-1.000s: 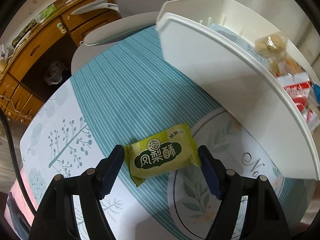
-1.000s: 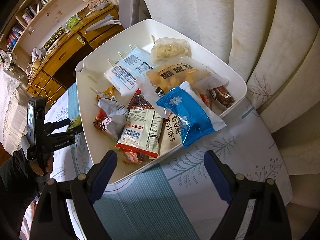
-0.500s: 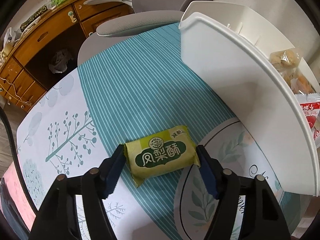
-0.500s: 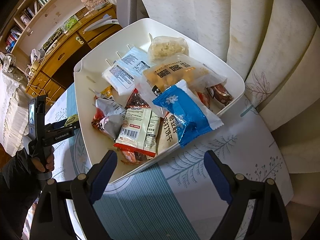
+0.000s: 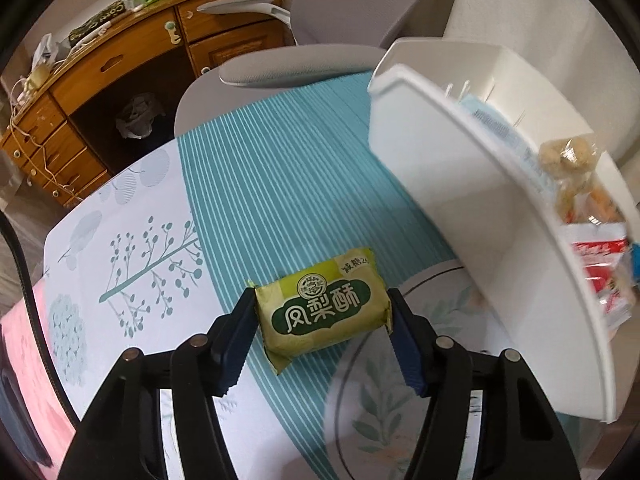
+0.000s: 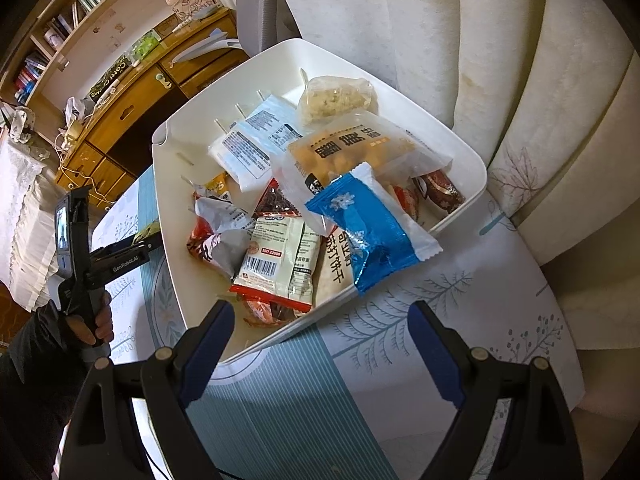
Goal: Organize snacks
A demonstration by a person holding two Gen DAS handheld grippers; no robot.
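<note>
The left hand-held gripper, black with 2 dark-blue ribbed pads, points steeply down at the table and its jaws are closing on a small yellow-green pillow-shaped snack packet. Both pads sit right at the packet's short ends; the crimped ends look touched, and I'd call it a grip. The packet lies flat on the teal-striped, leaf-print tablecloth, long side across the fingers, with a dark-green label with big white characters facing up and a round logo above it.

To the right of that gripper, just beyond its right finger, is the big white plastic bin. From here you mostly see its outer wall, with a few wrappers poking over the rim.

The right hand-held gripper, same black-and-blue build, hangs over the near edge of the bin with its jaws spread wide and nothing between them. It's tilted well down too. Ahead of it the bin holds a loose pile: a blue-and-white foil packet on top, a clear bag of orange crackers, a clear bag of pale puffed bits, 2 white sachets with black print, a white-and-red barcode packet, a silver-and-red crumpled wrapper, plus some dark red ones at the far right corner.

Far left of the right gripper you can see a person's hand in a dark sleeve gripping the other tool's handle.
</note>
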